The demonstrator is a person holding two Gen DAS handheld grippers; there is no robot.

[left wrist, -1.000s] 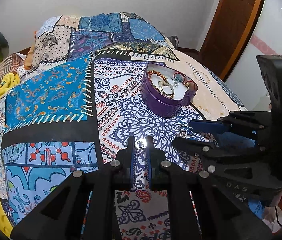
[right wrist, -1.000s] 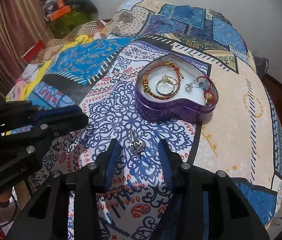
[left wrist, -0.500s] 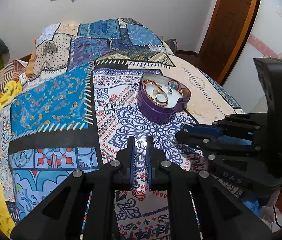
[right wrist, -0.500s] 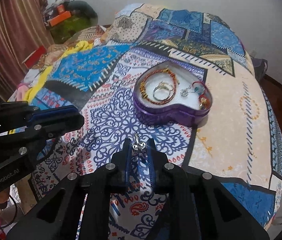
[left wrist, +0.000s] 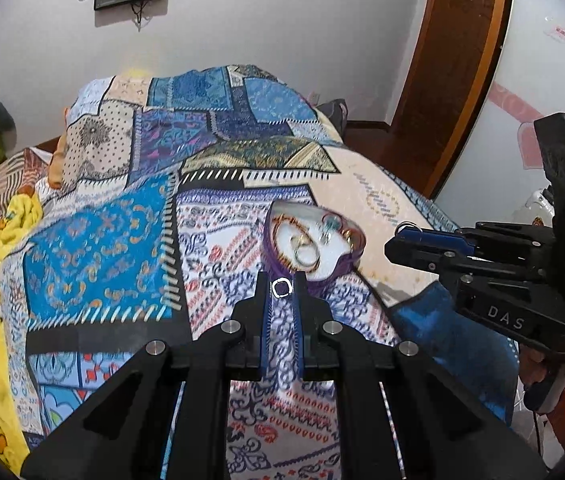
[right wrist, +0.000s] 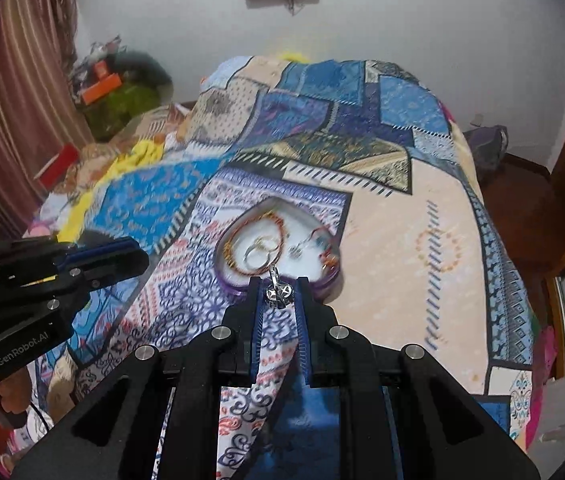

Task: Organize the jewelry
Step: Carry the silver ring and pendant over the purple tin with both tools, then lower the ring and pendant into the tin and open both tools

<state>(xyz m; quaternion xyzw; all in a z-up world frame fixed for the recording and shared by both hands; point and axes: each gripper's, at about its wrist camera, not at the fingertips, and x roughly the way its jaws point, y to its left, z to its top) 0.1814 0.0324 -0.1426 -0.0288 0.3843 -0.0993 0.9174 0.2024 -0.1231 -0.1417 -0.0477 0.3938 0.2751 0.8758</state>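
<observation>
- The left gripper (left wrist: pixel 281 289) fills the lower centre of its own view, its jaws drawn close on a small silver ring (left wrist: pixel 281 288) pinched at the tips; the ring's detail is too small to read.
- The right gripper (right wrist: pixel 279 294) holds a silver charm (right wrist: pixel 279 292) between nearly closed jaws, with the charm's loop poking up past the tips.
- The purple heart-shaped box (left wrist: pixel 352 240) sits just beyond the left fingertips, mid-frame, and its near edge is hidden behind them.
- In the right view the same box (right wrist: pixel 224 268) lies just above the tips; a beaded bracelet (right wrist: pixel 278 222) and rings (right wrist: pixel 260 250) inside are blurred.
- Everything rests on a patchwork bedspread (right wrist: pixel 402 248), blurred by motion.
- The right gripper's body is cut off at the right edge of the left view.
</observation>
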